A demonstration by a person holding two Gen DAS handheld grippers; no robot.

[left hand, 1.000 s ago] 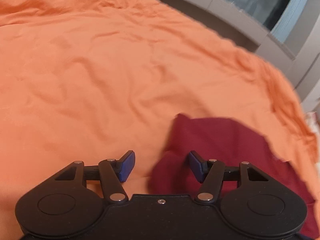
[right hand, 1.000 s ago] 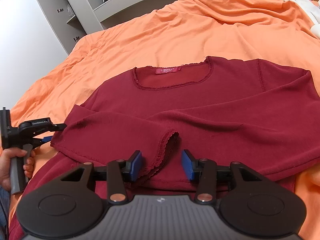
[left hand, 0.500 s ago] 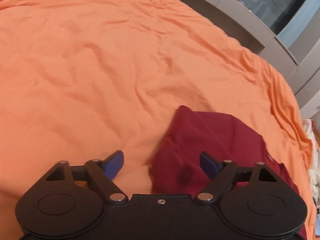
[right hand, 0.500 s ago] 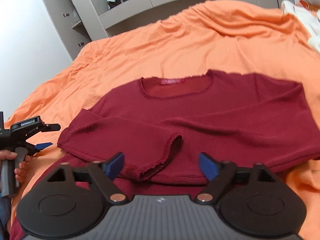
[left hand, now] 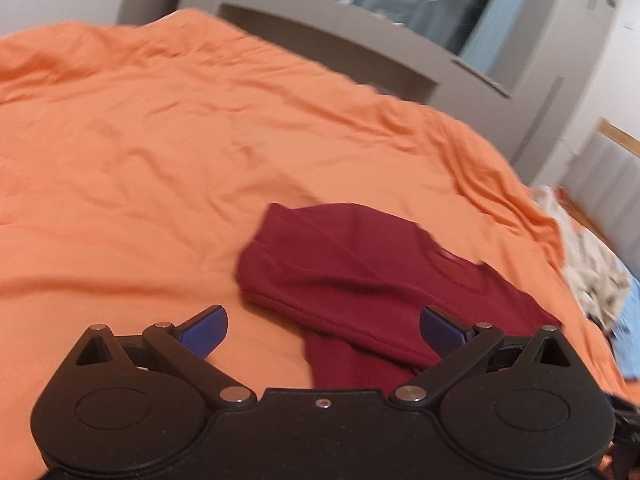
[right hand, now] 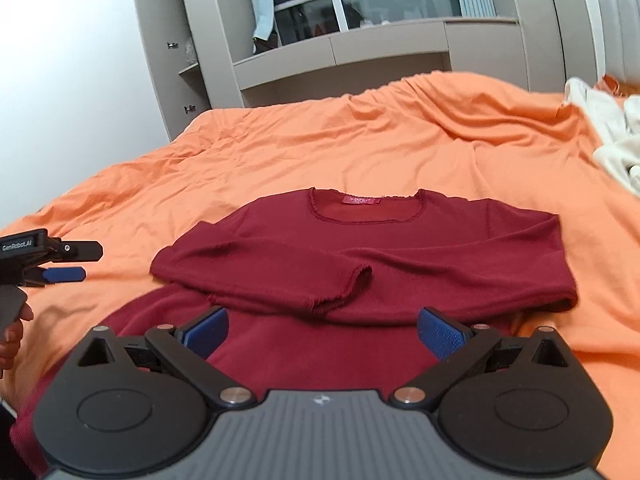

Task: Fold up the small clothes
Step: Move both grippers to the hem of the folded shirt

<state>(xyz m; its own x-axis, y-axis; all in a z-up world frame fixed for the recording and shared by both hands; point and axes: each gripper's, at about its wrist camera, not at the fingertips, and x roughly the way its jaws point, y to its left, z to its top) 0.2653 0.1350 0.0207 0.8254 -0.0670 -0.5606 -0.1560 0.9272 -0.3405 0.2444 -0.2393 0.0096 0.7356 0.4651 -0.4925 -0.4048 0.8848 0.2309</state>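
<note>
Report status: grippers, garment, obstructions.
Left gripper and right gripper opening, nothing between the jaws. Dark red top flat on orange bedspread, sleeves folded across. No obstructions.

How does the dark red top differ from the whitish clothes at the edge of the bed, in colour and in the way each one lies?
The dark red top is one deep colour; the whitish clothes are pale cream. The top lies flat in the middle of the orange bed cover, with a sleeve folded across its front; the whitish clothes sit crumpled in a heap at the right edge. The top shows a pink neck label; no label shows on the heap. Both rest on the same cover, and no gripper touches either.
</note>
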